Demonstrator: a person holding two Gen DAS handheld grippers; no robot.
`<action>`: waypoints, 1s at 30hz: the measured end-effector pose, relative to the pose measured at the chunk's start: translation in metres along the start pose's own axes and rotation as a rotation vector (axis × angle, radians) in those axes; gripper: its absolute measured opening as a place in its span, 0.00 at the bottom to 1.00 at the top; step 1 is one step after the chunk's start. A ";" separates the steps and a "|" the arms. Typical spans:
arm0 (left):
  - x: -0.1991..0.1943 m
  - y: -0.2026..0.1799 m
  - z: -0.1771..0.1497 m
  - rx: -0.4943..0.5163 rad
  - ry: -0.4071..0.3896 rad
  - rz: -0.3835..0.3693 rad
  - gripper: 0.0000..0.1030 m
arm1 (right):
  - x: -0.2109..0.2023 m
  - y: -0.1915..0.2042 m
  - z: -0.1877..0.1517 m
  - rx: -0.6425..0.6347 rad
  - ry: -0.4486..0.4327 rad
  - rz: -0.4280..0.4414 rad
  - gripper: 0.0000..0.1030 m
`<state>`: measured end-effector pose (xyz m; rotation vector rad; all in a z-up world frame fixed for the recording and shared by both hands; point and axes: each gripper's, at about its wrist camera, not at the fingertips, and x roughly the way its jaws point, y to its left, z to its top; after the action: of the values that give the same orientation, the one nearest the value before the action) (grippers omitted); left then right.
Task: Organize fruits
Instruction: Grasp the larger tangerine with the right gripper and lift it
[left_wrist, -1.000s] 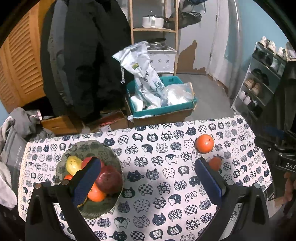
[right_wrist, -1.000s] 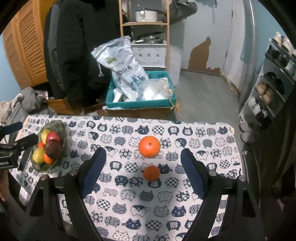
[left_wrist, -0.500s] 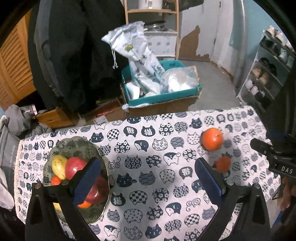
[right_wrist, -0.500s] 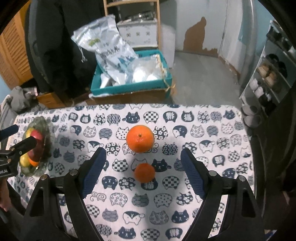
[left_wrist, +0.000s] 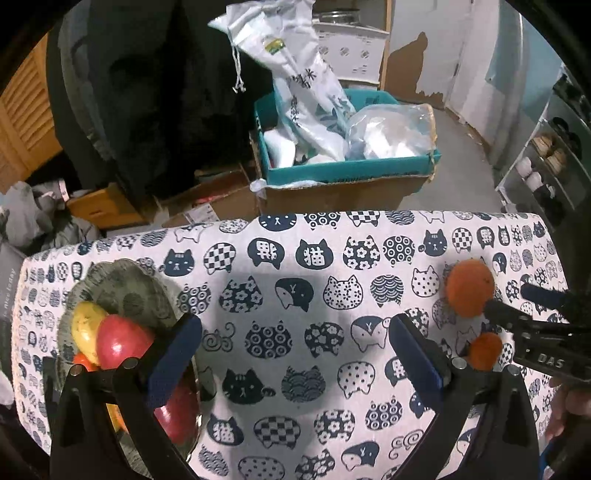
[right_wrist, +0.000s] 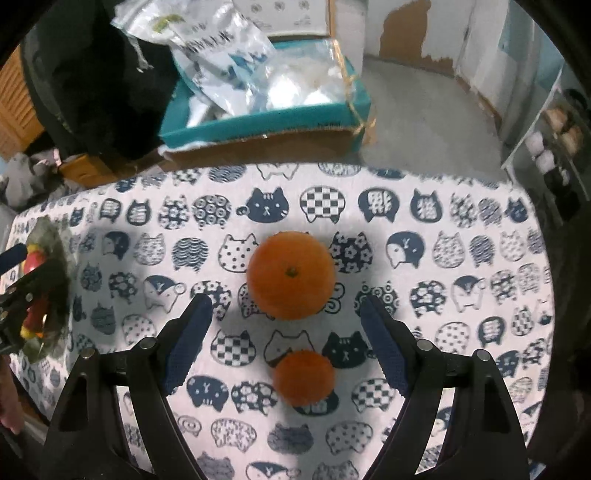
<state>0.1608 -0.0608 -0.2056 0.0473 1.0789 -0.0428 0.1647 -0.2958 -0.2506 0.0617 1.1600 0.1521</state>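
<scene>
A table covered by a white cloth printed with navy cats (left_wrist: 303, 295). At far left, a grey-green patterned bowl of fruit (left_wrist: 122, 291), with the left gripper (left_wrist: 291, 354) wide open and empty beside it. To the right, the right gripper (right_wrist: 286, 339), jaws wide and empty, hangs over a large orange (right_wrist: 290, 275) and a small orange (right_wrist: 304, 376).

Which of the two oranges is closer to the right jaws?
The small orange, lying between the open jaws; the big orange sits beyond their tips.
</scene>
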 end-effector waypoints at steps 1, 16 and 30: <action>0.004 0.000 0.001 0.000 0.002 -0.001 0.99 | 0.005 -0.001 0.001 0.007 0.008 0.002 0.80; 0.047 0.001 0.008 -0.033 0.053 -0.023 0.99 | 0.055 -0.004 0.007 0.029 0.078 0.009 0.69; 0.035 -0.018 0.005 0.003 0.036 -0.055 0.99 | 0.025 -0.024 -0.011 0.046 0.004 -0.029 0.64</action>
<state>0.1811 -0.0796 -0.2344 0.0213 1.1166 -0.0935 0.1662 -0.3164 -0.2807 0.0854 1.1679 0.1003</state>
